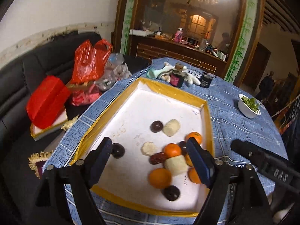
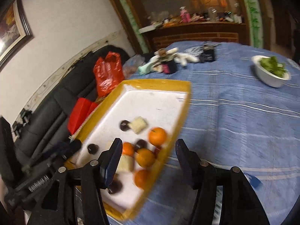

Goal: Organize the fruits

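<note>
A white tray with a yellow taped rim (image 1: 168, 88) lies on the blue checked tablecloth. Its near right part holds several oranges (image 1: 172, 150), dark round fruits (image 1: 157, 126), pale cream chunks (image 1: 171, 127) and a red date (image 1: 157, 158). My left gripper (image 1: 150, 144) hangs open over the tray's near end, with nothing pressed between its pads. In the right wrist view my right gripper (image 2: 149, 142) stands open over the tray's right rim (image 2: 180, 123), empty, with an orange (image 2: 157, 136) just beyond it. Part of the right gripper's black frame (image 1: 262, 161) shows beside the tray.
A white bowl of greens (image 1: 248, 106) sits on the cloth to the right. Small clutter, including a dark bottle (image 1: 177, 78), lies past the tray's far end. Red bags (image 1: 88, 61) and a red box (image 1: 46, 103) rest on a black sofa at left.
</note>
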{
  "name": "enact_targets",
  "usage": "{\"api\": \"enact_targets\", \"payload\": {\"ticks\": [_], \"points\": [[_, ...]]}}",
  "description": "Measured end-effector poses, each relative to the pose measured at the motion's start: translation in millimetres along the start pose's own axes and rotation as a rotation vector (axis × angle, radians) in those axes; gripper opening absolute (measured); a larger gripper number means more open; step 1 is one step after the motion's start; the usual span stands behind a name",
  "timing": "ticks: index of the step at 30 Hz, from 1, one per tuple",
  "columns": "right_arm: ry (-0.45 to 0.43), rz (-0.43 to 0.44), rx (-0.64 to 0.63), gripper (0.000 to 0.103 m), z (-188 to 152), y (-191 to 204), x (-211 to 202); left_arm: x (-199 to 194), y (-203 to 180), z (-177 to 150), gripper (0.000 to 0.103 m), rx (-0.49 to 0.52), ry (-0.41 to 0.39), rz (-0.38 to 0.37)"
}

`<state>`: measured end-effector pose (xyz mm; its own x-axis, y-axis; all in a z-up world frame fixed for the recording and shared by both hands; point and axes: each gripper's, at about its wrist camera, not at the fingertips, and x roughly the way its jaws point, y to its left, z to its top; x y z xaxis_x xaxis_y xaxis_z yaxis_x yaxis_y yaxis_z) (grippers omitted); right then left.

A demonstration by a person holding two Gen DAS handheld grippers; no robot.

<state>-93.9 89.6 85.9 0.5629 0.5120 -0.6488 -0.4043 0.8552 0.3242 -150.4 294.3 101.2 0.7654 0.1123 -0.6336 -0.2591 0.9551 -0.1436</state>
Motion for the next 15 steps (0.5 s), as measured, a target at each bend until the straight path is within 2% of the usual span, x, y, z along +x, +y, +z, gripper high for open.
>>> {"api": "enact_targets", "payload": {"ticks": [4, 8, 15], "points": [[-0.043, -0.064, 0.033, 0.070, -23, -20, -29, -19, -31, -5, 0.090, 0.062, -0.032, -0.005], [-0.068, -0.118, 0.084, 0.070, -41, -42, -51, -38, -63, -12, 0.096, 0.128, -0.068, 0.019], [-0.112, -0.134, 0.130, 0.070, -58, -62, -77, -53, -94, -20, 0.097, 0.186, -0.082, 0.016]]}}
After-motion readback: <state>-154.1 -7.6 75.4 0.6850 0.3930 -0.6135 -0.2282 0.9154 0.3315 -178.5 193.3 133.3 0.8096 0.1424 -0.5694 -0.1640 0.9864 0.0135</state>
